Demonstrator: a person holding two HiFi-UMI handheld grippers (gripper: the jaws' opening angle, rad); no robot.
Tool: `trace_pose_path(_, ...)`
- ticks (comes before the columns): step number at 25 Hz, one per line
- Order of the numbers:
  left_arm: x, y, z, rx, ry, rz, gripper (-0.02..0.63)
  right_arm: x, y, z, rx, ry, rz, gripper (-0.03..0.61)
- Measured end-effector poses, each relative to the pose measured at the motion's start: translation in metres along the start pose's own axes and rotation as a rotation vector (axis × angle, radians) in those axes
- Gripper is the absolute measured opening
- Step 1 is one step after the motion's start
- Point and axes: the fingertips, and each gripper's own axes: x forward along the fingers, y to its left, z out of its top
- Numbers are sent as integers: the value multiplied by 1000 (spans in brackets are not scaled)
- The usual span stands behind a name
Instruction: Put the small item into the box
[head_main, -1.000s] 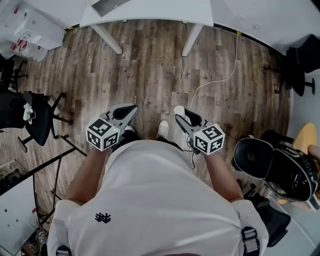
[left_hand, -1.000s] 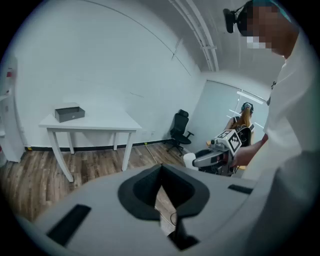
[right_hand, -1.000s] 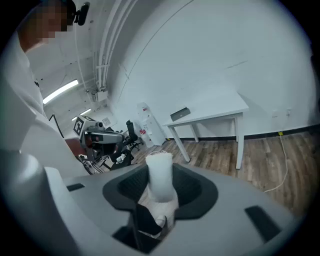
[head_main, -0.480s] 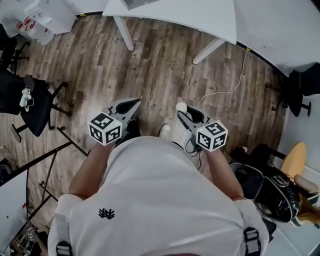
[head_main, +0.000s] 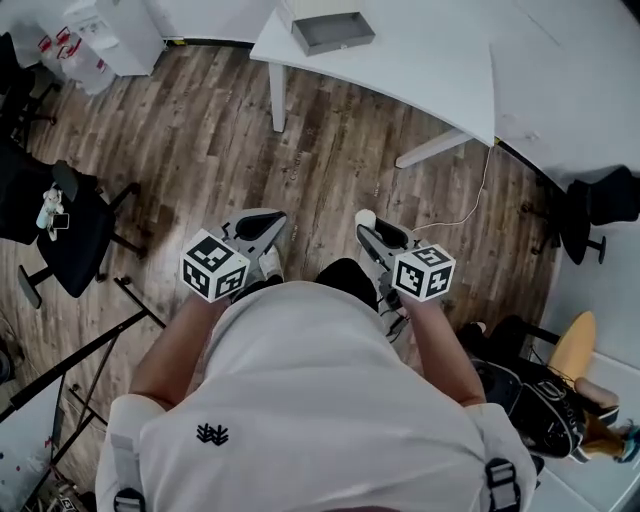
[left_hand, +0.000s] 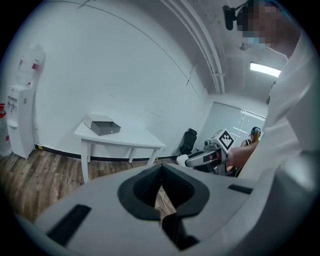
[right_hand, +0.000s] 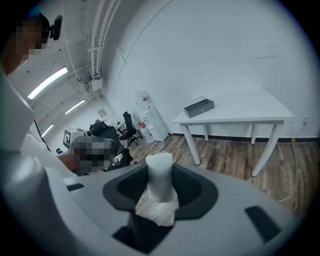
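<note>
A grey open box (head_main: 333, 30) (left_hand: 102, 126) (right_hand: 199, 107) stands on the far corner of a white table (head_main: 430, 60) (right_hand: 240, 112). I hold both grippers at waist height over the wooden floor, well short of the table. My right gripper (head_main: 368, 224) (right_hand: 160, 172) is shut on a small white cylindrical item (head_main: 366, 216) (right_hand: 159, 176) that sticks out past its jaws. The left gripper view also shows that item (left_hand: 182, 160). My left gripper (head_main: 272, 218) (left_hand: 160, 172) is shut with nothing in it.
A black office chair (head_main: 60, 225) and a stand's legs sit to my left. A white water dispenser (head_main: 112, 32) stands by the wall. A white cable (head_main: 470, 200) trails under the table. Another black chair (head_main: 598, 200) and dark bags (head_main: 535, 395) are at the right.
The table has drawn closer and the grey box has come into the head view at the top. Both grippers keep their places in front of the body, the right still on the white item.
</note>
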Motion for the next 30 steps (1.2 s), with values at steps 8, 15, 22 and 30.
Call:
trace_pose_path(8, 3, 53, 11, -40, 7, 37, 8, 47, -7, 48, 49, 59, 43, 160)
trace_pose_path(15, 26, 109, 43, -41, 1, 89, 8, 105, -48, 106, 90, 50, 80, 160)
trace_pose_path(22, 50, 166, 90, -32, -6, 153, 8, 163, -80, 178, 35, 60, 109, 160)
trace_pose_path(30, 108, 201, 143, -38, -21, 190, 8, 207, -125, 252, 26, 78, 146, 161)
